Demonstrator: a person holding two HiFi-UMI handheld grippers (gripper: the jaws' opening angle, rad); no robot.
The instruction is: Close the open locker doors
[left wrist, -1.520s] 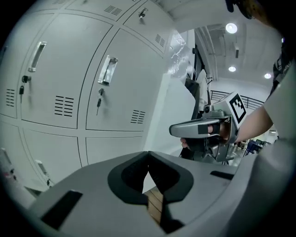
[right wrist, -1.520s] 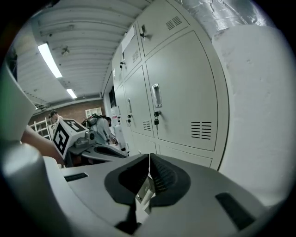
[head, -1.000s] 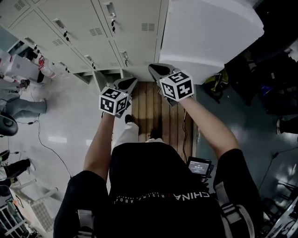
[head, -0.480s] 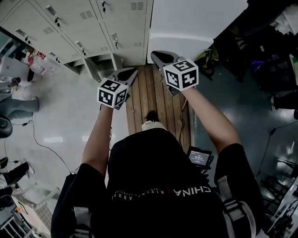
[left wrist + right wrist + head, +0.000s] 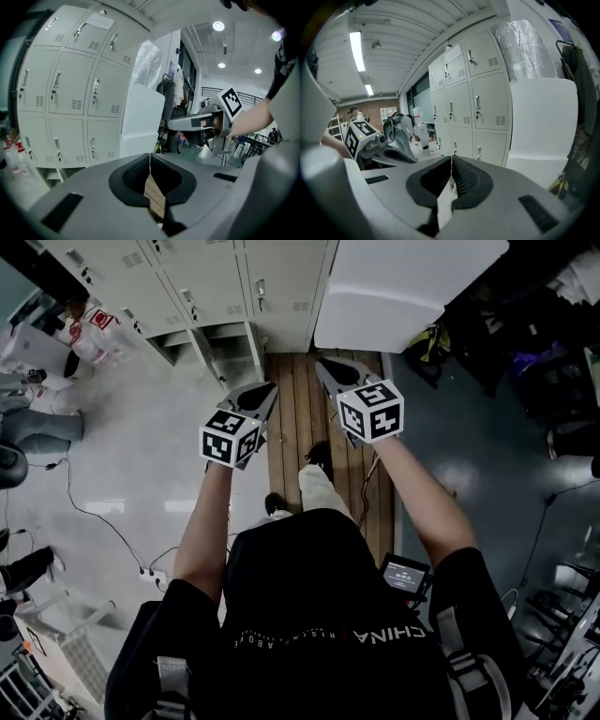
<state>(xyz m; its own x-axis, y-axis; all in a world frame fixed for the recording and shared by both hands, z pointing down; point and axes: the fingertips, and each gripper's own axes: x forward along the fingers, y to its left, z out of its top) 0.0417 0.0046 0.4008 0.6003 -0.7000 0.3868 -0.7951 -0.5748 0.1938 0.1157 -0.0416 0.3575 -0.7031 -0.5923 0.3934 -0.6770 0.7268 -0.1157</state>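
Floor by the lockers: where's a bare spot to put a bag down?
The pale floor between the lockers and the cables is bare. The wooden strip is free too at its far end, up to the white block. Crowded: dark clutter at right, bottles at upper left.

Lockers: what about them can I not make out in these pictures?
- Open compartments: the head view looks steeply down, so their insides and doors are unclear.
- Lowest lockers: in the right gripper view, the right gripper covers their lower parts.
- Top lockers: cut off by the head view's upper edge.
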